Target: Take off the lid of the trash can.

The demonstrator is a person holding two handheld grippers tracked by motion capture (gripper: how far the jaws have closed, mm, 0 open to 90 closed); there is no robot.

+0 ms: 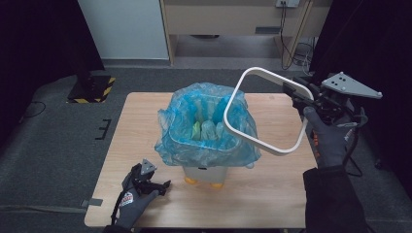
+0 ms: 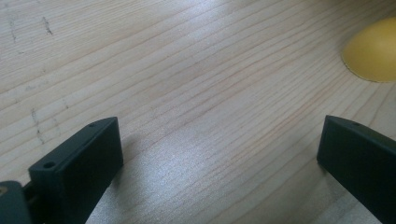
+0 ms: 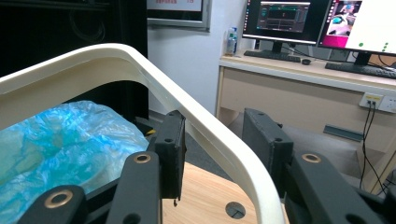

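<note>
A small grey bin (image 1: 206, 172) on yellow feet (image 1: 191, 180) stands mid-table, lined with a blue plastic bag (image 1: 206, 126) that drapes over its rim. My right gripper (image 1: 297, 97) is raised at the right of the bin and shut on a white rounded frame (image 1: 262, 71), which hangs tilted over the bin's right side. In the right gripper view the frame (image 3: 116, 53) runs between the jaws of the gripper (image 3: 212, 135), with the bag (image 3: 60, 135) below. My left gripper (image 1: 163, 187) rests open on the table at the front left; the left gripper view shows it (image 2: 219, 135) holding nothing, near a yellow foot (image 2: 373, 51).
The wooden table (image 1: 272, 189) has bare surface around the bin. A black stand with hazard stripes (image 1: 92, 87) sits on the floor at the far left. A desk (image 3: 299, 74) with monitors (image 3: 280, 18) stands beyond the table.
</note>
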